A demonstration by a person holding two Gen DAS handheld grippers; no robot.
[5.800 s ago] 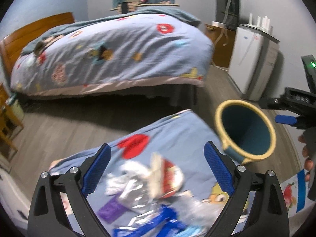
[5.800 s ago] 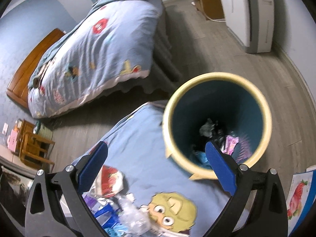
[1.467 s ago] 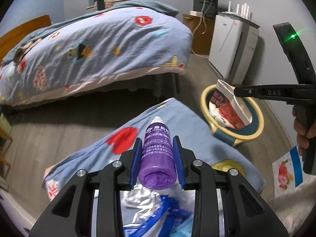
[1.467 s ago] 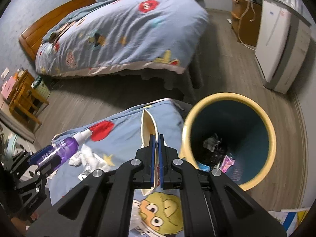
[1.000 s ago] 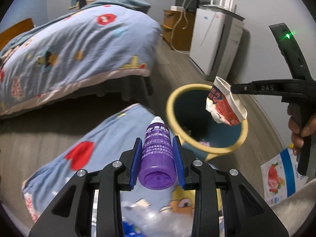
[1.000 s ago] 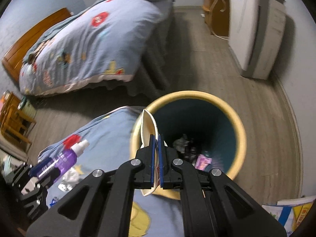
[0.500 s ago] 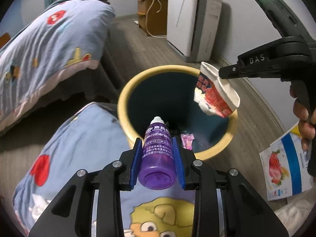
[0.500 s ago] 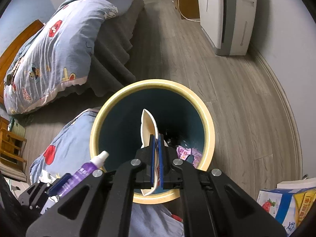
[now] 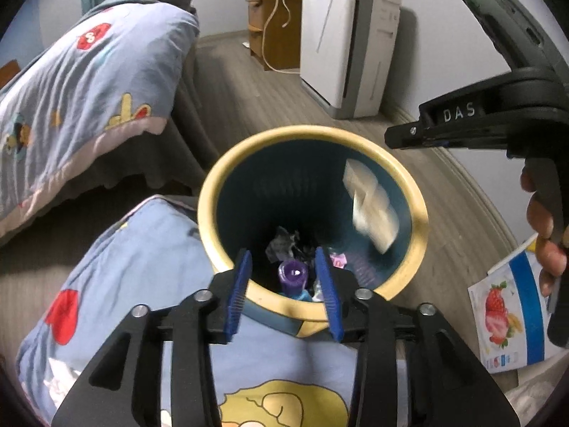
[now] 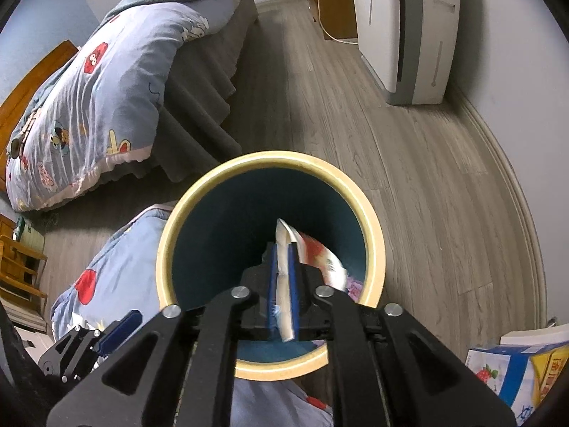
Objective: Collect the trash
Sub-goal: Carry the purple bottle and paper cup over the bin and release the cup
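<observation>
A round bin (image 9: 227, 181) with a cream rim and dark teal inside stands on the floor beside the cartoon blanket (image 9: 142, 284); it also shows in the right wrist view (image 10: 270, 163). My left gripper (image 9: 284, 281) is open over the bin's near rim, and the purple bottle (image 9: 293, 277) is dropping base-up between its fingers. My right gripper (image 10: 282, 291) has its jaws slightly apart above the bin. The white and red wrapper (image 10: 313, 252) is slipping out; it is blurred in mid-fall in the left wrist view (image 9: 370, 206). Crumpled trash (image 9: 284, 242) lies at the bottom.
A bed (image 9: 89, 71) with a blue cartoon duvet stands to the left, a white appliance (image 9: 348, 42) and a wooden cabinet (image 9: 274, 28) by the far wall. A strawberry-printed carton (image 9: 508, 306) lies at the right. Crumpled white trash (image 9: 60, 377) sits on the blanket.
Both grippers have opened over the bin. The purple bottle has left my left gripper and the wrapper is falling from my right gripper into the bin.
</observation>
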